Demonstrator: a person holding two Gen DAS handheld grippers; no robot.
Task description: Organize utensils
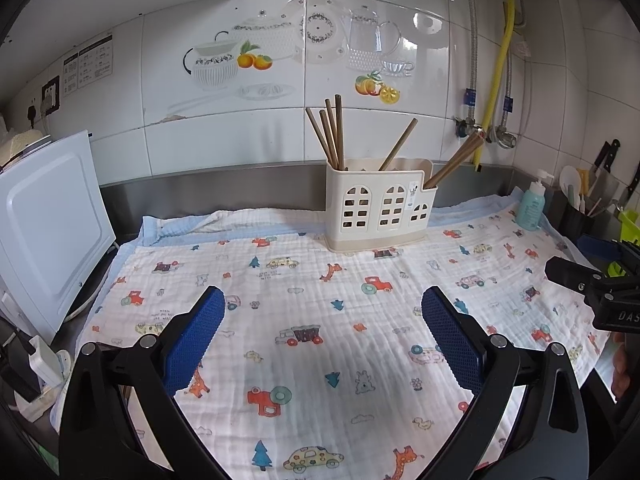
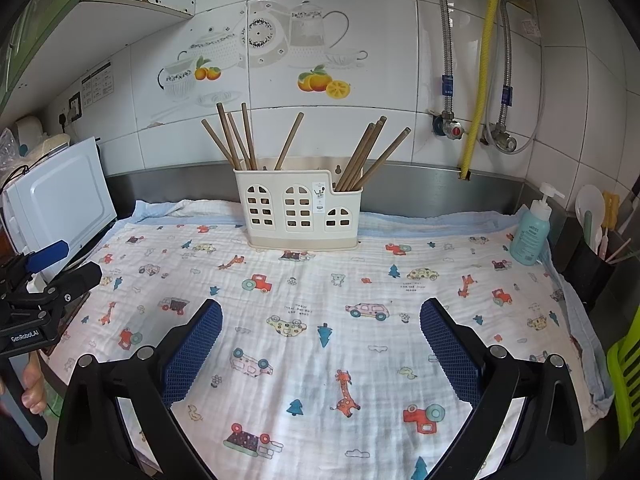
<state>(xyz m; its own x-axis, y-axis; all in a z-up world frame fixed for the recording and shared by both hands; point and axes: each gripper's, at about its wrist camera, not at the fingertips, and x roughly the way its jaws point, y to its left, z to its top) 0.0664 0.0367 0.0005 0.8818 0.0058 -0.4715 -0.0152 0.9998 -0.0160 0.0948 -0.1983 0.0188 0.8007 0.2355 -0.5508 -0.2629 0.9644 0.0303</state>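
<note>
A cream plastic utensil holder [image 1: 378, 208] [image 2: 298, 214] with arched cut-outs stands upright at the back of a printed cloth [image 1: 312, 320] [image 2: 320, 320]. Several brown chopsticks [image 1: 330, 132] [image 2: 236, 136] stand in its compartments: a bunch on the left, one in the middle, a bunch on the right [image 2: 370, 156]. My left gripper [image 1: 322, 304] is open and empty, low over the cloth, well short of the holder. My right gripper [image 2: 320, 316] is open and empty, also over the cloth. Each gripper shows at the edge of the other's view.
A white appliance [image 1: 52, 224] [image 2: 60, 196] stands at the left. A teal pump bottle [image 1: 531, 204] [image 2: 532, 232] stands at the right, beside a dark utensil caddy [image 2: 592, 256] and a green rack [image 2: 626, 372]. Pipes [image 2: 480, 72] run down the tiled wall.
</note>
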